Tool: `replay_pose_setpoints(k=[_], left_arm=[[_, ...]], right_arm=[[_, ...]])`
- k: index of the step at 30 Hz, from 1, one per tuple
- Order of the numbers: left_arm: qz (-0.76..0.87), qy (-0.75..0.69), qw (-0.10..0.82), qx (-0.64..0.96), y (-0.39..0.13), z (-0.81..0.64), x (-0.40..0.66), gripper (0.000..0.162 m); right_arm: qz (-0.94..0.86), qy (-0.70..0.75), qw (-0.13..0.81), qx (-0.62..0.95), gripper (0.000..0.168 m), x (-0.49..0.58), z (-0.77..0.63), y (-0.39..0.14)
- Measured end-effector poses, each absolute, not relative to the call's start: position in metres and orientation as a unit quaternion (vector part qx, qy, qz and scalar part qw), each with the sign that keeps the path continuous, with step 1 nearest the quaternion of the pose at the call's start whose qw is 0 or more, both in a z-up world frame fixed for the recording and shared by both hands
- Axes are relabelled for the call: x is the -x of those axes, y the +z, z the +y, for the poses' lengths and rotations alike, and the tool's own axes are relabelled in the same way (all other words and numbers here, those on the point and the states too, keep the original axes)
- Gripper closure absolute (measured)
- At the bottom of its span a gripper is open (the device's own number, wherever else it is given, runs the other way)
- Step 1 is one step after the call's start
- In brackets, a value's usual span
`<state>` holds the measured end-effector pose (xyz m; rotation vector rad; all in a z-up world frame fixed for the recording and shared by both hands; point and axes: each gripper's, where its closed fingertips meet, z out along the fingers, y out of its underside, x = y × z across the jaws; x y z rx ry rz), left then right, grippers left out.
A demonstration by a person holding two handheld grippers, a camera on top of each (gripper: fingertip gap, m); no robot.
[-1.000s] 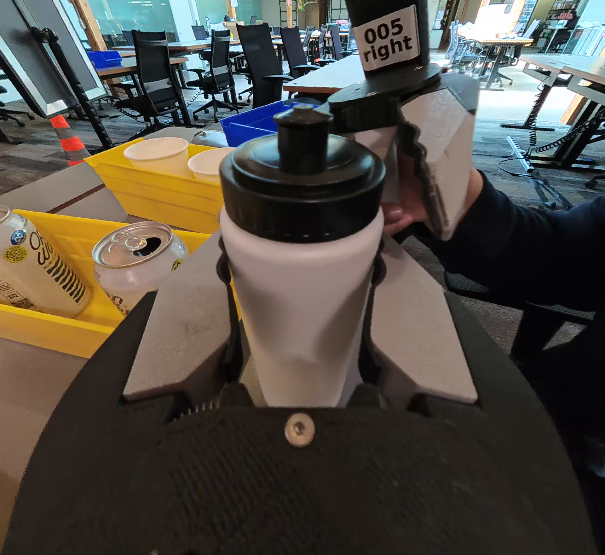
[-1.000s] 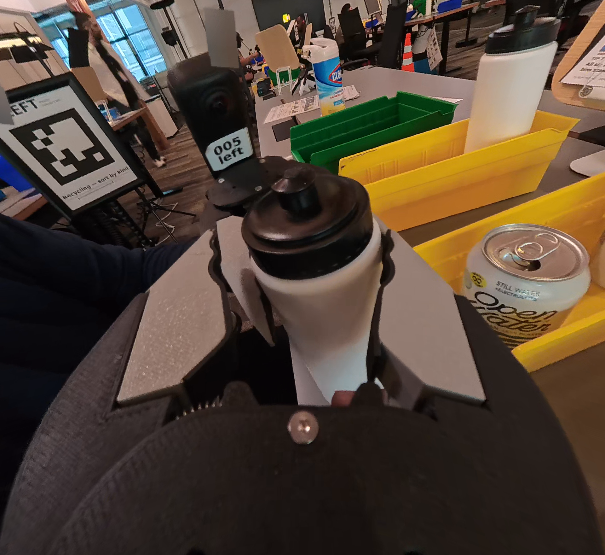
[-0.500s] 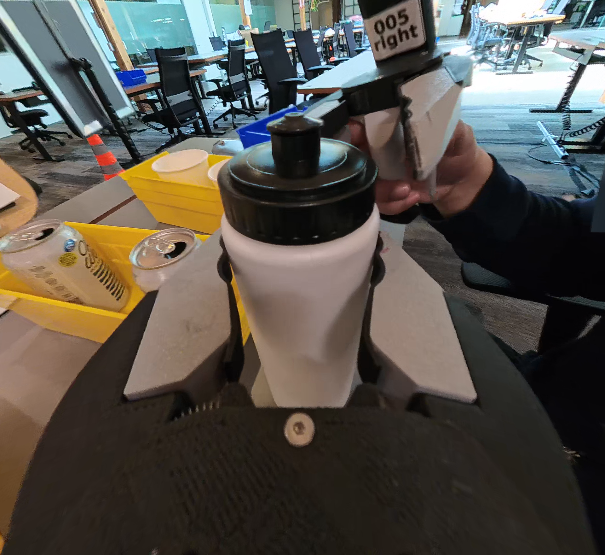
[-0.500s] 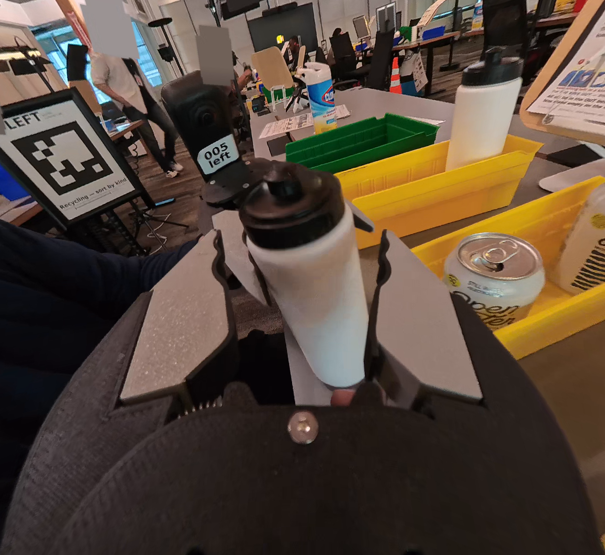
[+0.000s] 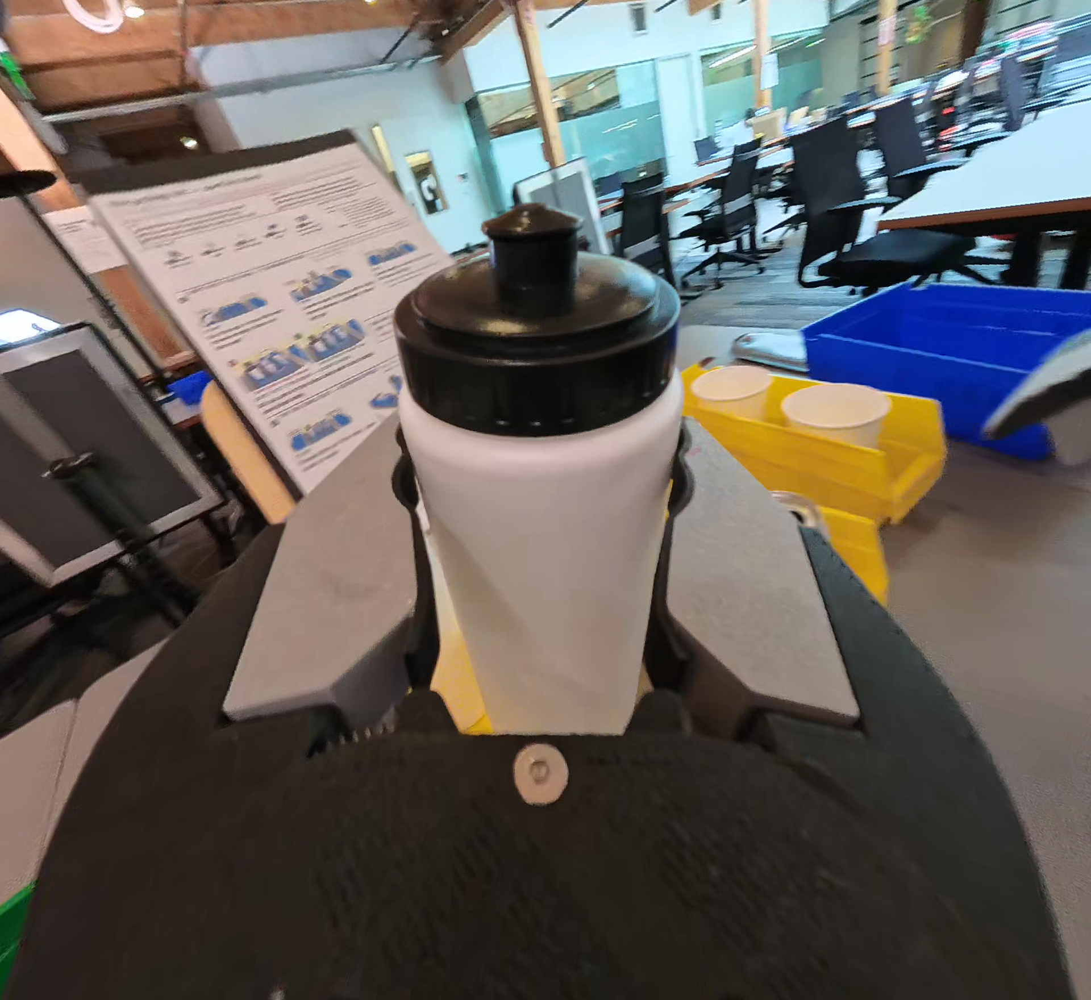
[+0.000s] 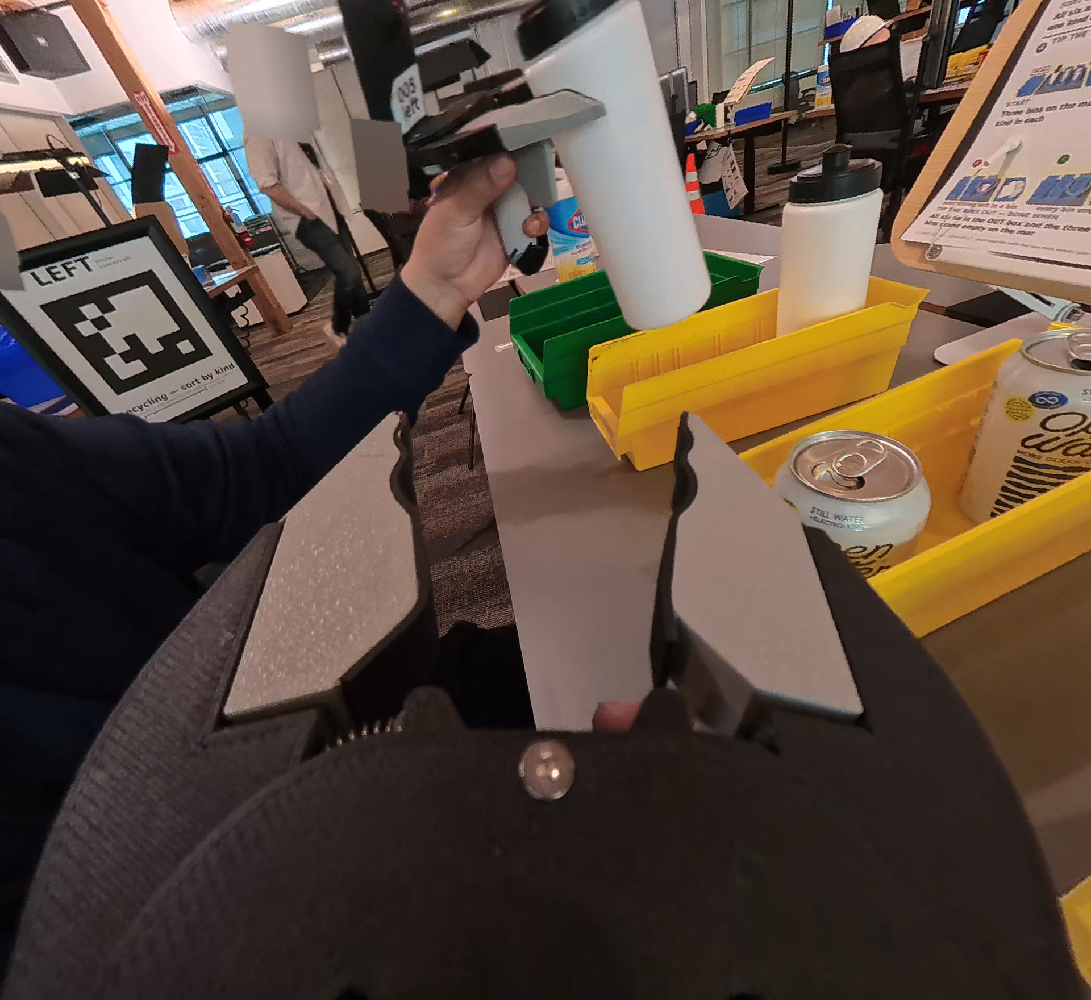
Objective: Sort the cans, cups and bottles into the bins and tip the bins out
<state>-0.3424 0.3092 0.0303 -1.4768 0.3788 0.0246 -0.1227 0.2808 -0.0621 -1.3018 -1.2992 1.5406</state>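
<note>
The left gripper (image 5: pixel 540 546) is clamped on a white bottle (image 5: pixel 546 546) with a black cap, held in the air above the near end of a yellow bin (image 6: pixel 738 375). The right gripper (image 6: pixel 540 505) stands apart, holding nothing. Two bottles in all: the second bottle (image 6: pixel 826 245) stands in that bin. Two cans (image 6: pixel 856 505) sit in the nearer yellow bin (image 6: pixel 944 576). Only the left wrist view shows two paper cups (image 5: pixel 835 414) in a third yellow bin (image 5: pixel 826 470), beside a blue bin (image 5: pixel 944 363); only the right shows a green bin (image 6: pixel 561 334), seemingly empty
</note>
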Motion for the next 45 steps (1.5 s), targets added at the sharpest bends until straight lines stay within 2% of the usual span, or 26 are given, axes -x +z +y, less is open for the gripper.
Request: replay_pose_setpoints(k=[1, 16, 23, 27, 31, 35, 37, 39, 42, 45], left_arm=[[0.159, 0.015, 0.721, 0.674, 0.026, 0.314, 0.354, 0.076], [0.035, -0.001, 0.663, 0.748, -0.118, 0.33, 0.409, 0.076], [0.032, -0.005, 0.669, 0.743, -0.115, 0.322, 0.405, 0.077], [0.021, -0.009, 0.687, 0.726, -0.096, 0.309, 0.404, 0.065], [0.001, 0.011, 0.715, 0.699, -0.074, 0.28, 0.408, 0.062], [0.019, 0.026, 0.784, 0.62, -0.047, 0.241, 0.392, 0.077], [0.009, 0.024, 0.825, 0.564, -0.034, 0.224, 0.383, 0.09], [0.045, 0.027, 0.814, 0.579, -0.035, 0.222, 0.367, 0.103], [0.083, 0.05, 0.781, 0.618, -0.042, 0.226, 0.35, 0.098], [0.105, 0.048, 0.74, 0.663, -0.056, 0.232, 0.332, 0.103]], right_arm=[[-0.506, 0.597, 0.363, 0.506, 0.08, 0.123, 0.28, -0.063], [-0.487, 0.597, 0.386, 0.507, 0.085, 0.111, 0.294, -0.056], [-0.491, 0.59, 0.384, 0.513, 0.084, 0.113, 0.296, -0.06], [-0.49, 0.563, 0.406, 0.527, 0.08, 0.102, 0.31, -0.06], [-0.45, 0.541, 0.461, 0.541, 0.079, 0.071, 0.341, -0.043], [-0.378, 0.529, 0.511, 0.562, 0.08, 0.032, 0.381, -0.028], [-0.342, 0.536, 0.523, 0.569, 0.079, 0.017, 0.396, -0.023], [-0.316, 0.546, 0.525, 0.571, 0.078, 0.007, 0.404, -0.021], [-0.321, 0.547, 0.52, 0.572, 0.078, 0.008, 0.405, -0.023], [-0.342, 0.519, 0.524, 0.582, 0.078, 0.019, 0.403, -0.031]])
